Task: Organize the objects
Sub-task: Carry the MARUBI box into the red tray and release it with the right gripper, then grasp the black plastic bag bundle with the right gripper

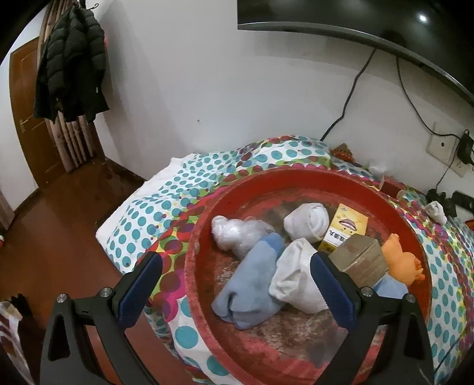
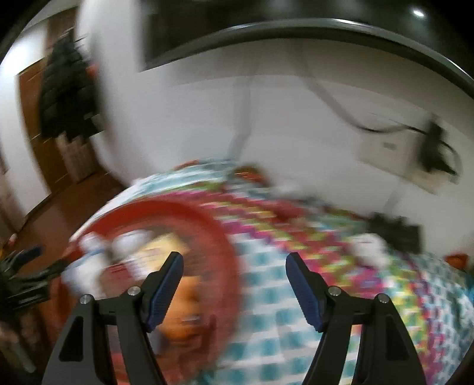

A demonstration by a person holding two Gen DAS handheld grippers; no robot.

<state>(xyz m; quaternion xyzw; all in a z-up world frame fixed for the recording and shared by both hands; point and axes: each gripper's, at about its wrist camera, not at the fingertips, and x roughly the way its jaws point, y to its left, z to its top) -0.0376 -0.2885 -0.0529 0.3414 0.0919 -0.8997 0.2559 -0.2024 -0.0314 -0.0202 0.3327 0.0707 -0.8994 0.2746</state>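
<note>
A red basin [image 1: 296, 183] on a dotted bedcover [image 1: 166, 201] was seen ahead of the left gripper [image 1: 237, 275], whose jaws were spread wide and empty above a blue cloth [image 1: 251, 281] and white socks [image 1: 299, 278]. The right gripper [image 2: 234, 284], blurred, was likewise wide open and empty, an orange toy [image 2: 183, 314] lying just left of it.

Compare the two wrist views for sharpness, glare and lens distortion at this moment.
Left wrist view: sharp throughout, the red basin and rolled white sock crisp; fisheye bends the TV edge, which carries a bright lamp glare spot. Right wrist view: heavy motion smear across the bedspread and basin; only the right gripper itself, open and empty, stays sharp.
</note>
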